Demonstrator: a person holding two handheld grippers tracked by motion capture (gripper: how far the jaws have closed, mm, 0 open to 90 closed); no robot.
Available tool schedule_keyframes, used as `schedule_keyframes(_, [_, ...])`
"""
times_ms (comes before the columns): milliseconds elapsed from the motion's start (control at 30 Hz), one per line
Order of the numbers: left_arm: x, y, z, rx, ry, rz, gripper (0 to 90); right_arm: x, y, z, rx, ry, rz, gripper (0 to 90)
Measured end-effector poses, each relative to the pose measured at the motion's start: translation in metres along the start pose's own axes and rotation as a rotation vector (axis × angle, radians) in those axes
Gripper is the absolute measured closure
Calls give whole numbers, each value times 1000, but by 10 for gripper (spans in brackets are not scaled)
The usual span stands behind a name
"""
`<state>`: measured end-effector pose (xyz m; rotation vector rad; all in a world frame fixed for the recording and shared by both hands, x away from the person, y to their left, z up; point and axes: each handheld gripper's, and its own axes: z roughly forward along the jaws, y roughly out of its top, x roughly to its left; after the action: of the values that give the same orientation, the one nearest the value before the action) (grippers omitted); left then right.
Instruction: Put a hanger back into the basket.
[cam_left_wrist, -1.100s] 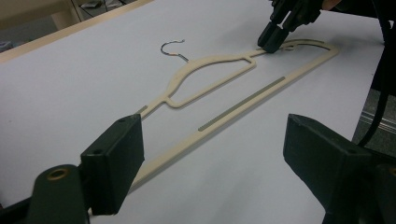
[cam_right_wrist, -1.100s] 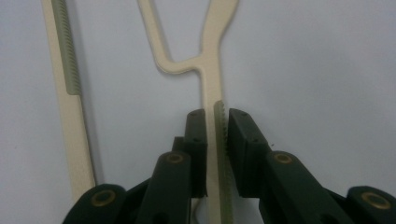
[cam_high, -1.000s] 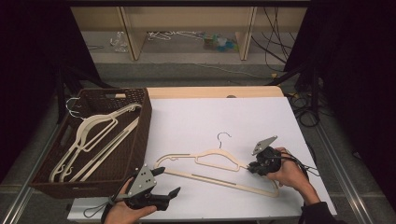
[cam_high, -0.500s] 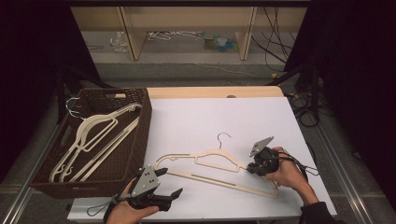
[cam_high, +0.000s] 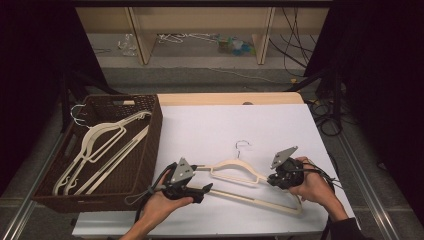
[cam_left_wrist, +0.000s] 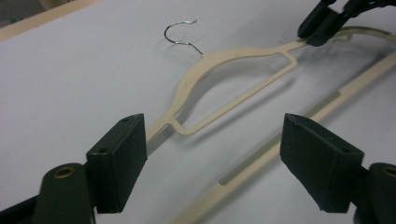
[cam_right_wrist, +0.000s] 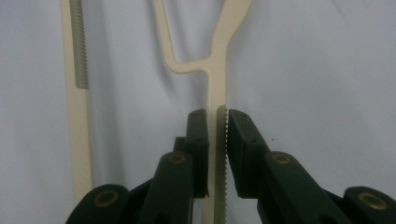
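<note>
Cream plastic hanger (cam_high: 250, 182) flat on white table (cam_high: 225, 125), long axis left-right; my right gripper (cam_right_wrist: 215, 140) clamped on its right shoulder arm, my left gripper (cam_left_wrist: 212, 158) wide open, empty, left shoulder arm just ahead

Cream hanger (cam_high: 239, 172) flat on white tabletop (cam_high: 225, 125).

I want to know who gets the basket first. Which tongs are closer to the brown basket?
Left. The left tongs hang open just beside the basket; the right tongs are farther off, clamped on the hanger.
</note>
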<state>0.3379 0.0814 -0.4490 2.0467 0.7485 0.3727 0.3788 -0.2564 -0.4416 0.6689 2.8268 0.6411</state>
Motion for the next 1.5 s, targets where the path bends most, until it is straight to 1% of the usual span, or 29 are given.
schedule_keyframes(33, [2,2,7,-1,4,-11,229,1,-1,-1,1,0,-1,796])
schedule_keyframes(67, [5,5,14,22,1,-8,231,1,-2,-3,4,-1,-1,796])
schedule_keyframes(100, [7,6,20,28,1,-19,234,1,-3,-4,3,-2,1,795])
schedule_keyframes(167, [12,9,33,33,21,-31,244,1,-4,-5,2,-9,3,795])
schedule_keyframes(200, [14,10,39,46,23,-36,258,1,-4,-5,6,-8,2,795])
schedule_keyframes(233, [16,11,43,58,20,-32,267,1,-5,-6,6,-2,1,796])
schedule_keyframes(300, [19,14,54,73,37,-22,271,3,-5,-7,2,-6,4,795])
schedule_keyframes(333, [22,15,61,87,19,-10,274,3,-4,-8,5,-5,8,796])
schedule_keyframes(367, [22,16,65,90,2,-19,277,3,-4,-9,5,-6,1,795])
schedule_keyframes(433, [24,17,72,115,13,-7,279,4,-4,-9,0,-9,0,796])
schedule_keyframes(567, [25,19,85,136,-8,-6,308,5,-4,-11,-1,-7,-3,795])
schedule_keyframes(633, [23,21,90,144,-11,17,328,6,-3,-13,-1,-10,-9,796])
schedule_keyframes(667, [24,23,92,162,-21,26,331,7,-2,-14,-2,-14,-15,795])
schedule_keyframes(700, [23,24,95,170,-28,22,336,7,-2,-15,-2,-13,-18,795])
schedule_keyframes(767, [23,26,99,175,-33,33,366,8,-1,-16,-8,-15,-19,796])
schedule_keyframes(800, [22,27,101,178,-34,29,379,8,-1,-17,-7,-15,-22,795])
schedule_keyframes(833, [22,28,104,168,-39,36,393,8,-1,-17,-9,-14,-24,795])
schedule_keyframes(867, [22,28,105,164,-50,53,425,8,-1,-18,-9,-14,-25,795])
schedule_keyframes(900, [20,28,107,167,-69,53,443,8,-1,-17,-13,-16,-26,795])
schedule_keyframes(967, [20,29,109,189,-79,78,473,9,-1,-18,-12,-15,-23,795])
schedule_keyframes(1000, [20,29,110,194,-81,82,496,9,-1,-18,-12,-13,-21,795])
schedule_keyframes(1033, [22,30,110,216,-86,104,521,9,-1,-18,-15,-14,-28,795])
schedule_keyframes(1067, [21,29,111,202,-81,85,553,9,-1,-19,-16,-12,-30,795])
schedule_keyframes(1133, [23,31,112,191,-94,74,606,9,-1,-19,-19,-14,-34,794])
schedule_keyframes(1200, [25,33,109,187,-120,87,662,9,-1,-19,-20,-8,-36,795])
schedule_keyframes(1233, [25,34,108,186,-120,98,679,9,-1,-19,-23,-11,-33,794])
schedule_keyframes(1333, [25,37,103,180,-138,115,698,9,-1,-20,-26,-9,-41,795])
schedule_keyframes(1433, [27,40,94,169,-160,123,708,9,-1,-21,-31,-8,-46,795])
schedule_keyframes(1500, [28,43,85,162,-180,141,715,9,-2,-22,-38,-2,-49,797])
